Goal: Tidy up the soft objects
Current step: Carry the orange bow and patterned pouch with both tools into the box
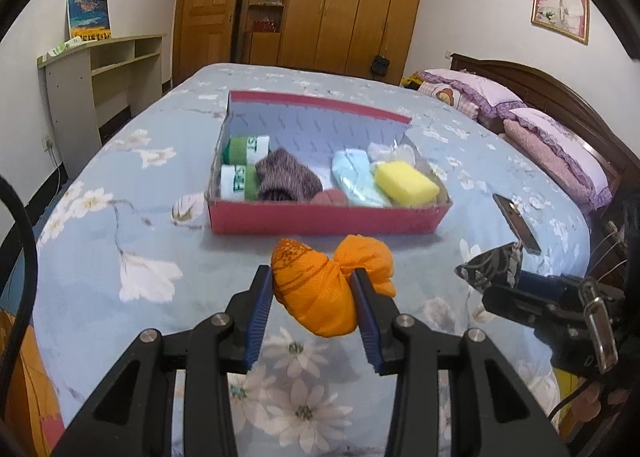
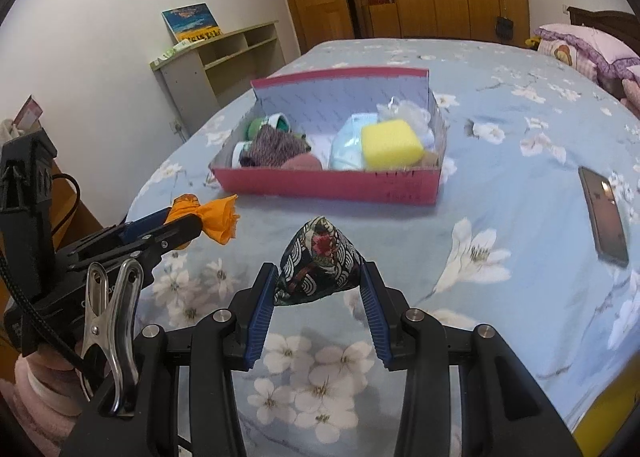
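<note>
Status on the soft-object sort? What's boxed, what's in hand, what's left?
Boxed: the red box already holds the yellow sponge, knit sock and green rolls. In hand: left gripper clamps the orange bundle; right gripper clamps the patterned pouch. Left: both into the box.

Phone on floral bedspread, purple pillows — wooden wardrobe behind

I'm at a bed with a blue floral cover, white walls around, big wooden wardrobe at the far end, pale shelf desk far left, dark headboard and framed photo right.
</note>
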